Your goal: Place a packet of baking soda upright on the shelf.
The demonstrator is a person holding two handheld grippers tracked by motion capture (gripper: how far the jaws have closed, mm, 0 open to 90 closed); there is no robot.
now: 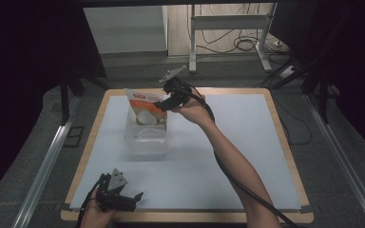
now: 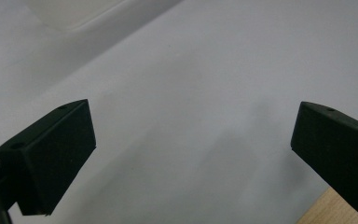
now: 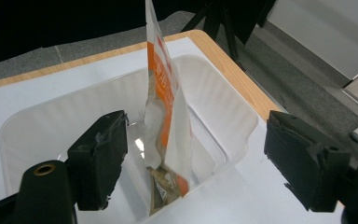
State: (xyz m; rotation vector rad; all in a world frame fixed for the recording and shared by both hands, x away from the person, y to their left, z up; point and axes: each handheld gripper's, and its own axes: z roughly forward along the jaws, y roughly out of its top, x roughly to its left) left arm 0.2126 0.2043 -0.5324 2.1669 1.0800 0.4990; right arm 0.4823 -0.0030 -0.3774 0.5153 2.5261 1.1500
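Surface: white sheet over a wood-edged board, grey carpet around it. Metal rails run along both sides on the floor. Beyond the far edge, a white desk frame with loose cables at its feet; dark curtains left and right.

Clear plastic tub sits left of centre on the sheet. An orange-and-white pouch stands upright inside it.

Right claw held over the tub, jaws spread wide either side of the pouch, gripping nothing. Left claw low at the near edge, jaws wide apart, empty.
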